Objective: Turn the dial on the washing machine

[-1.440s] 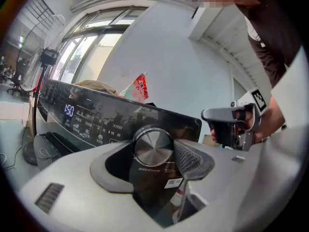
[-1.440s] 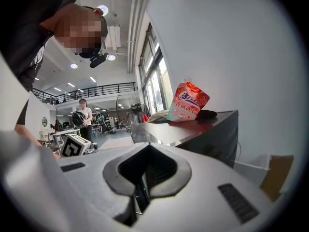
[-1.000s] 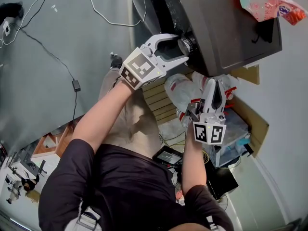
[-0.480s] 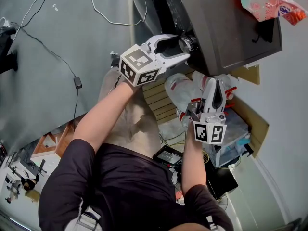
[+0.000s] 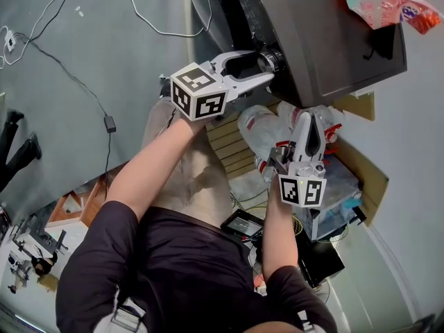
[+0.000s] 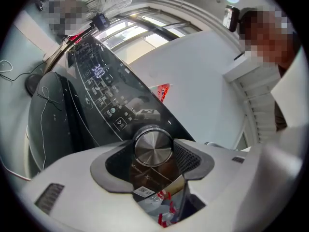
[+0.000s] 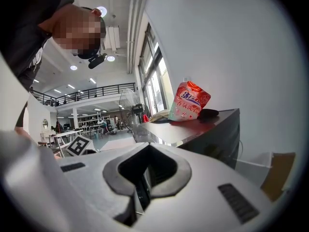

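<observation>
Dial (image 6: 153,146) sits between jaws of left gripper (image 5: 262,66).

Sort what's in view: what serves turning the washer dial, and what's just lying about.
In the job: dial, clamped by left gripper; washing machine.
Lying about: detergent pouch on the machine; plastic bottles; cardboard box; floor cable; right gripper, shut, idle.

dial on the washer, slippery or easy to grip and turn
The dial looks like smooth brushed metal, so probably slick; the left gripper's ribbed pads closed on it should help. Mounted on the panel, it likely just spins in place.
</observation>
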Demonstrator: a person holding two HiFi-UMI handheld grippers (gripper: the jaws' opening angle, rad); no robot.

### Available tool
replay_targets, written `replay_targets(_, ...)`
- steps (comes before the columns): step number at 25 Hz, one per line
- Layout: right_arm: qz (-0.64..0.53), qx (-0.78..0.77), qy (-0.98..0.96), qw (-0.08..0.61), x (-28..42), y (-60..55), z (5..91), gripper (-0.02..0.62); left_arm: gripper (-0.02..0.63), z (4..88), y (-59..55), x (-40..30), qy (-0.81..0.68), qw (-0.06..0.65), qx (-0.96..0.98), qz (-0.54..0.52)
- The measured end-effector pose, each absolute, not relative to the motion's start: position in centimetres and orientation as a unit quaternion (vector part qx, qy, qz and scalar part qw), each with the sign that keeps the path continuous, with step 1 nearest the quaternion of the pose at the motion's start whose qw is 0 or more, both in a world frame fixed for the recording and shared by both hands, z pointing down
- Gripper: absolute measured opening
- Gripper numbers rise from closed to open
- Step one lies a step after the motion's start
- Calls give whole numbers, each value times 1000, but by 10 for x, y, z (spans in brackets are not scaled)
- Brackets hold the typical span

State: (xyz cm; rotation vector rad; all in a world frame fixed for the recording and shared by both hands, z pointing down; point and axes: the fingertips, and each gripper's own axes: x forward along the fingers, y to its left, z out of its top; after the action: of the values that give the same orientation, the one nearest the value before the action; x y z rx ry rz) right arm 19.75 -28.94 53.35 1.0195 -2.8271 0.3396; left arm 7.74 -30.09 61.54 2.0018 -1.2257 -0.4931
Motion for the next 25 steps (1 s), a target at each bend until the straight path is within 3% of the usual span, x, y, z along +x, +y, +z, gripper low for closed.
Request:
replay_targets(18,117,326,-936,64,192,-285,538,3,253,623,-300,74,-423,494,684,-330)
replay_targets(25,116,328,-935,65,193,-287,538,3,255,622,-301,74,-423,496,680,-337)
